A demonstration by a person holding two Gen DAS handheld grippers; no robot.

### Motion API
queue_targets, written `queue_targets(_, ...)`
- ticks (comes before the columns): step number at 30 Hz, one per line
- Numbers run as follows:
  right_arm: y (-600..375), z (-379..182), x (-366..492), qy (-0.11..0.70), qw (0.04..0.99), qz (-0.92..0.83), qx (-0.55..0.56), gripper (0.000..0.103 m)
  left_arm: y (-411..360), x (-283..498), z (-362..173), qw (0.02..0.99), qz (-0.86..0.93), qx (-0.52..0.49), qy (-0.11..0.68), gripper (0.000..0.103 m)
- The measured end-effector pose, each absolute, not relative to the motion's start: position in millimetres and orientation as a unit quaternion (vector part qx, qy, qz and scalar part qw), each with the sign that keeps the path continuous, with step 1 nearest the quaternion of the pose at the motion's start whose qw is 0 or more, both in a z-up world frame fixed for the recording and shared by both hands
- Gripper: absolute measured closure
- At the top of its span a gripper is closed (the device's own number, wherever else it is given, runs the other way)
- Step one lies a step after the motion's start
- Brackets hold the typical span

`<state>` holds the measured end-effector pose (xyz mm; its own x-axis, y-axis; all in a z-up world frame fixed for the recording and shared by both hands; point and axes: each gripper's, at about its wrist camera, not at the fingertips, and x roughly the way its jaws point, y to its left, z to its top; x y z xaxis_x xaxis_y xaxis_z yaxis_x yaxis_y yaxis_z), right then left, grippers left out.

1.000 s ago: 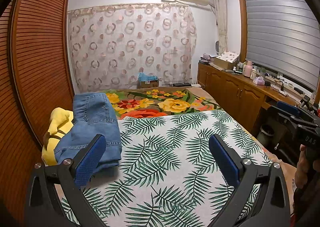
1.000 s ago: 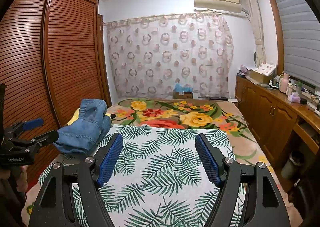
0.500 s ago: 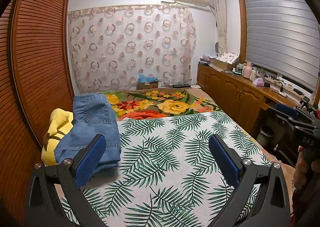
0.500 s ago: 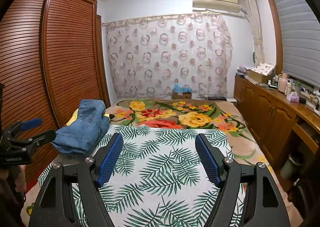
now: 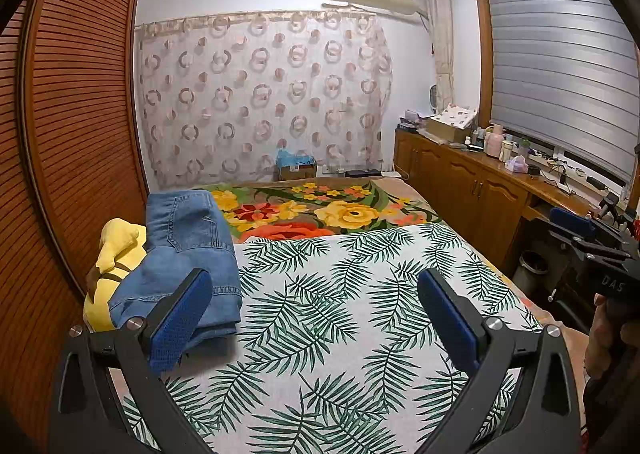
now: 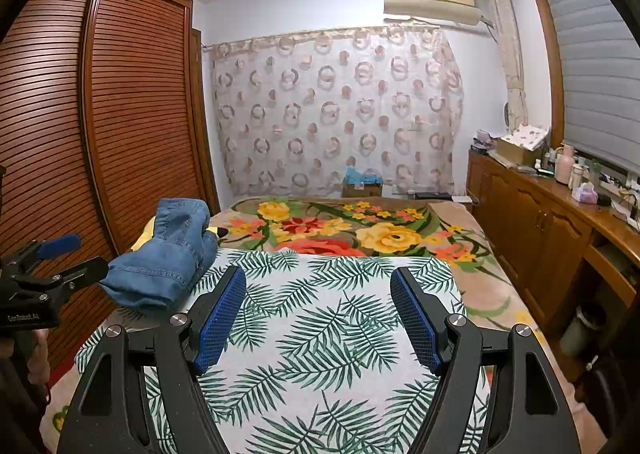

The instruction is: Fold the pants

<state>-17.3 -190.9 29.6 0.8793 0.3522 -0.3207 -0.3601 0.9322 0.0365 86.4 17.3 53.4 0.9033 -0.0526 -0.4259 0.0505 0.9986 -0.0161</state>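
Blue denim pants (image 5: 184,254) lie folded in a thick bundle at the left edge of the bed, resting partly on a yellow plush toy (image 5: 114,266). They also show in the right wrist view (image 6: 164,258). My left gripper (image 5: 316,290) is open and empty, held above the palm-leaf sheet (image 5: 340,314), its left finger in front of the pants' near end. My right gripper (image 6: 318,286) is open and empty over the same sheet (image 6: 320,326), to the right of the pants. Each gripper shows at the edge of the other's view.
A floral blanket (image 5: 320,210) covers the far half of the bed. A slatted wooden wardrobe (image 6: 120,114) stands close on the left. A wooden cabinet (image 5: 472,190) with bottles and boxes runs along the right wall, a bin (image 5: 530,268) beside it.
Both grippers stay open and nearly still. The views shift only slightly; the pants have not moved.
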Motion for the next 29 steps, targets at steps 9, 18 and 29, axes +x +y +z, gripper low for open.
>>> queue_targets(9,-191.8,30.3,-17.0,0.163,0.969,0.184,-0.012,0.027,17.6,86.3,53.0,0.976,-0.027,-0.002,0.218,0.0)
queue_targets(18,-192.5,30.7,-16.0,0.162,0.969,0.184,-0.012,0.027,17.6,86.4,54.1,0.976,-0.026,-0.002,0.217,0.0)
queue_targets(29,-193.5,31.2,-14.4,0.164,0.97,0.18,-0.011,0.027,17.3,87.1,56.3,0.976,-0.026,-0.002,0.217,0.0)
